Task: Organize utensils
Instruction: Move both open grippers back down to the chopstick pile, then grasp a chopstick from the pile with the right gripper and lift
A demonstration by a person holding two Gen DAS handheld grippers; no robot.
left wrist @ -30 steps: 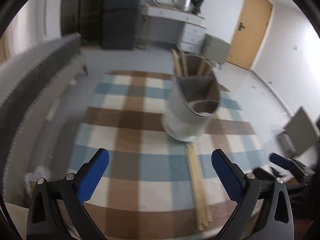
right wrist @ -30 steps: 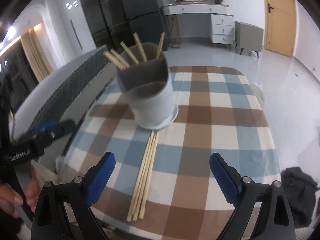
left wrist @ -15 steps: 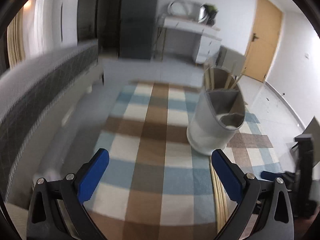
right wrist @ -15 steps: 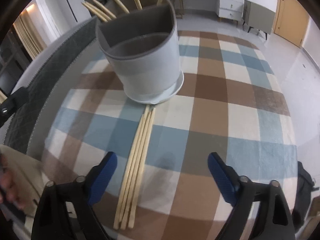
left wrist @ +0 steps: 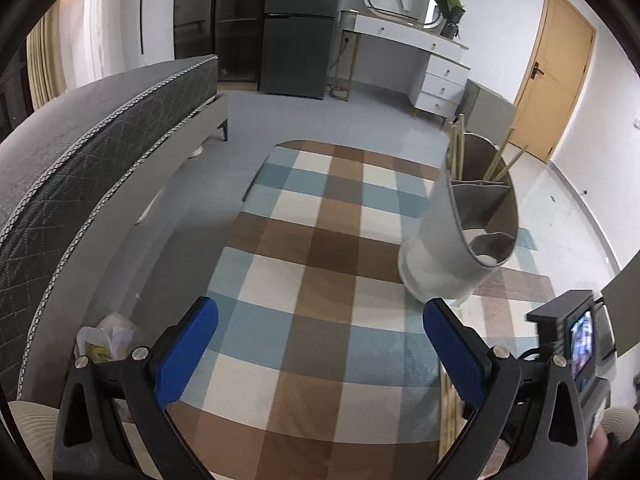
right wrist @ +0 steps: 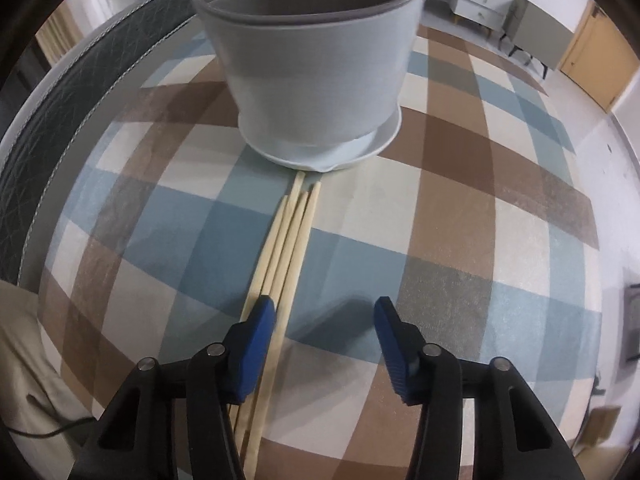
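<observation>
- My right tongs (right wrist: 323, 312) point steeply down at the tabletop (right wrist: 500, 240), and their jaws are closing.
- Nothing sits between the blue pads; the left pad (right wrist: 256, 344) lies over the chopsticks (right wrist: 288, 240), and I cannot tell if it touches them.
- The chopsticks lie side by side on the checked cloth, running from my tongs toward 12 o'clock, their far tips just at the holder (right wrist: 316, 68) base.
- The holder stands upright at 12 o'clock in the right view.
- My left tongs (left wrist: 320, 344) are spread wide and empty over the cloth.
- From the left view, the holder (left wrist: 444, 240) sits at 2 o'clock, with more chopsticks (left wrist: 460, 152) standing in its far compartment.
- A bed (left wrist: 100, 152) lies at 9 o'clock.
</observation>
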